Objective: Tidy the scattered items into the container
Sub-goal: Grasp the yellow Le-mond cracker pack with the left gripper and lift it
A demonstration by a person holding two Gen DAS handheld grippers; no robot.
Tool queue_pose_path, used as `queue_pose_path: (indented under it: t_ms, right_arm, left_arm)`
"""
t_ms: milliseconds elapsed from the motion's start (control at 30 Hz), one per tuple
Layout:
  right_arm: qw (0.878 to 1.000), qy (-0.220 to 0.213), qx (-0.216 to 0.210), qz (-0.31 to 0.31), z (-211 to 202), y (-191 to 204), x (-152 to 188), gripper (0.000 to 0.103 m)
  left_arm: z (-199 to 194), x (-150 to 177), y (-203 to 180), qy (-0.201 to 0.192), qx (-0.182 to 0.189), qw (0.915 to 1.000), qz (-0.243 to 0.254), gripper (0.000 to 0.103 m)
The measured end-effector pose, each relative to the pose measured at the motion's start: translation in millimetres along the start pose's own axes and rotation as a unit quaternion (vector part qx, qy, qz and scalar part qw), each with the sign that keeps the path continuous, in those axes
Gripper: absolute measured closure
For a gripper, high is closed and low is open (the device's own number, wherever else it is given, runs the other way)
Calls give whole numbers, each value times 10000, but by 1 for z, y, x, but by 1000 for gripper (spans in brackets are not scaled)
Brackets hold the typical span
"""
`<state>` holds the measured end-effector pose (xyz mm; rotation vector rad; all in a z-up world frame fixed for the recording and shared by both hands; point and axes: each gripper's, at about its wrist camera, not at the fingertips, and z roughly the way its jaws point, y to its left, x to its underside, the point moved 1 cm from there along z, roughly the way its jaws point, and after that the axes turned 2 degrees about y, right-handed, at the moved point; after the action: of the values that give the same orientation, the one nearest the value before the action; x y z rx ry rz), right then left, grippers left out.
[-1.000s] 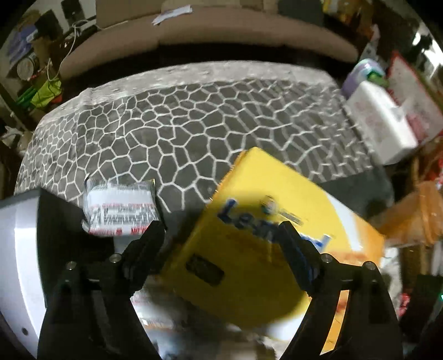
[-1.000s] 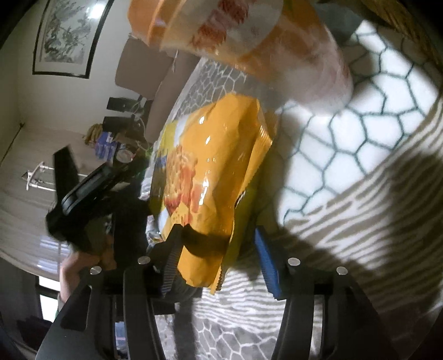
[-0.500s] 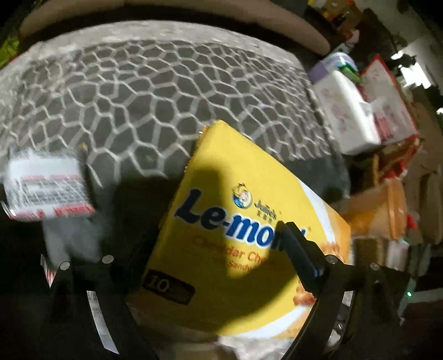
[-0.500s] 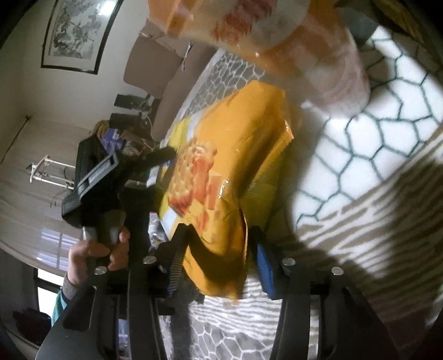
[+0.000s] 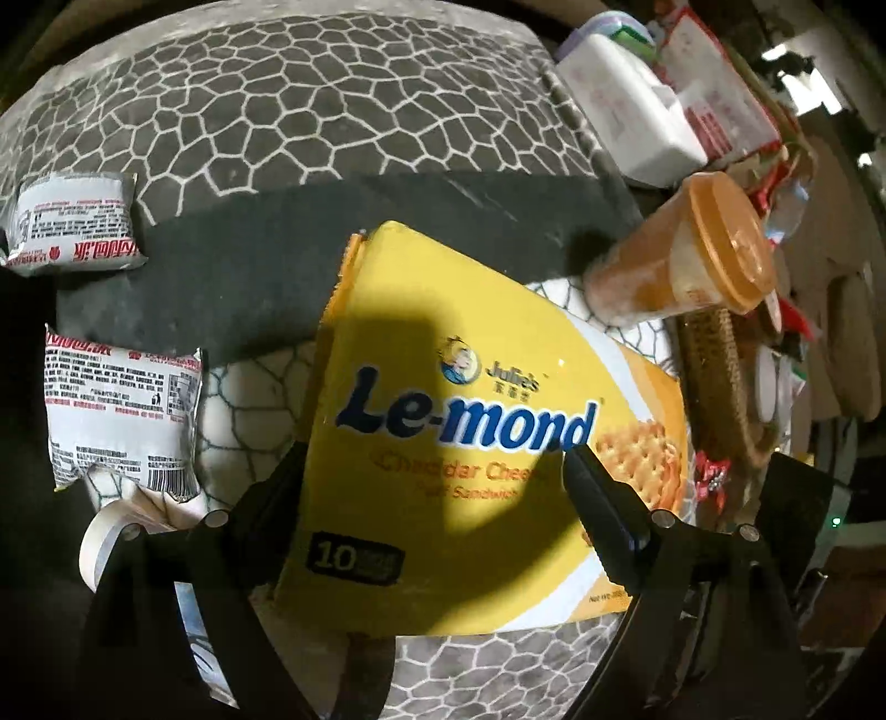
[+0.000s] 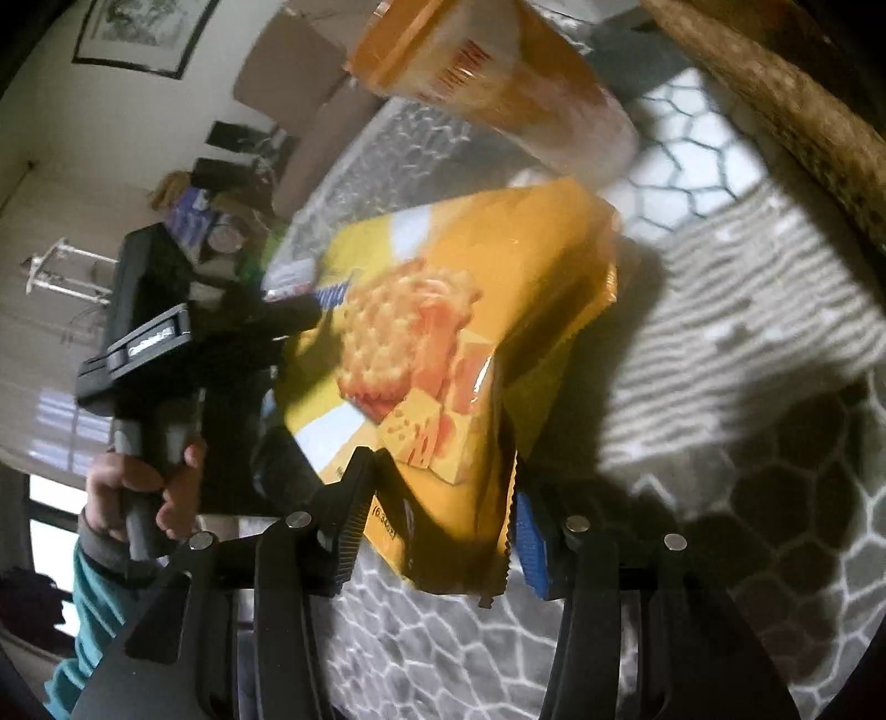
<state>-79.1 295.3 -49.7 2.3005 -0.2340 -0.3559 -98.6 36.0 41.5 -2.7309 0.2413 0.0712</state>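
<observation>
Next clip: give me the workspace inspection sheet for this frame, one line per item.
Surface: grey honeycomb-patterned cloth, with a dark plain band across it.
Job's things: yellow Le-mond cheese-cracker pack, held off the cloth; two white printed sachets lying on the surface; orange-lidded clear tub on its side.
Container: woven brown basket rim, partly seen.
Clutter: white tape roll; white box and red-printed packets beyond the cloth.
Grippers: left claw and right claw, each closed on the pack from a different side.
Cables: nothing seen.
Surroundings: framed picture on the wall, beige sofa, window.
</observation>
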Motion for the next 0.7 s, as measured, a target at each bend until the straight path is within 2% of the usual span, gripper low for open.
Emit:
queue_pose_path:
  t_ms: [167,400,500,700]
  right_arm:
    - [9993,-350,-77,90,0,-1,-11,41]
    - [9987,-504,-6,-67,3,5,-14,54]
    - [9978,-639,-59,-137,-7,4,-11,55]
    - [9961,-734,-5,-487,-15,30,-17,55]
  left_arm:
    - [13,-1,4,11,10,10000,-7,9]
    - [9,5,-12,-44,-15,9997,240,10]
    - [1,12,-12,-126,153,9997,172,10]
    - [-21,21,-3,-405,518,9977,-169,10]
